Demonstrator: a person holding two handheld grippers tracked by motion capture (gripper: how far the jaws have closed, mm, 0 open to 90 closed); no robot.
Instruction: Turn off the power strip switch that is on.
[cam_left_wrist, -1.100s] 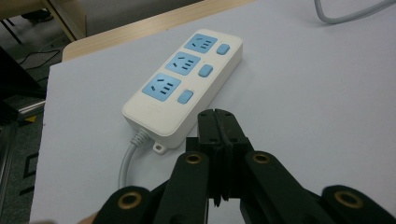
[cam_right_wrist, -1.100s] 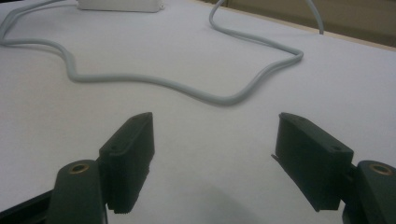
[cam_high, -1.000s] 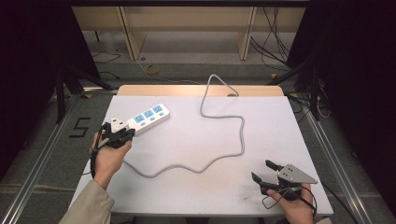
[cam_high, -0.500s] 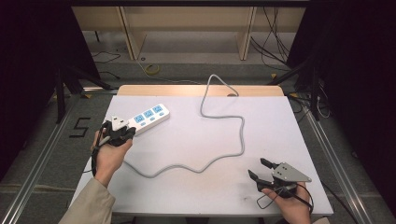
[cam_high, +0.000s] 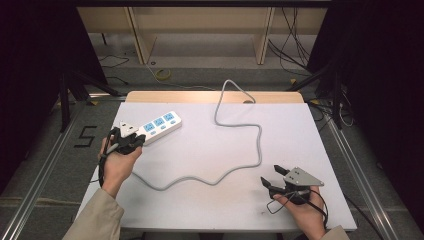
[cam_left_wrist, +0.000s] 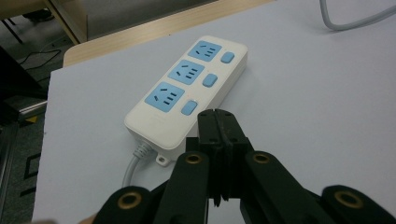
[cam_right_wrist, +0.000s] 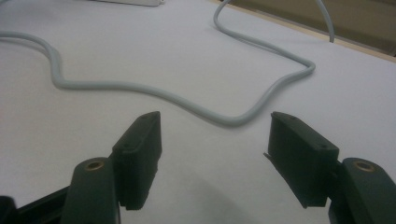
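Item 1, nearest us: our right gripper (cam_high: 272, 181) at the near right of the white table (cam_high: 300, 130), jaws spread wide, holding nothing. Item 2: our left gripper (cam_high: 131, 141) at the left edge, jaws pressed together, empty, tips just beside the power strip (cam_high: 159, 126) with 3 blue sockets. Item 3: its grey cable (cam_high: 240, 165) snaking across the table and off the far edge. Item 4, beyond: wooden shelving (cam_high: 200, 25) and grey floor (cam_high: 45, 150) marked "5" (cam_high: 85, 136).

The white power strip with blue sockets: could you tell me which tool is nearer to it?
Left. The left tool, jaws shut, sits right at the cord end of the white power strip. The right tool, jaws open, is far across the table near its front right corner.
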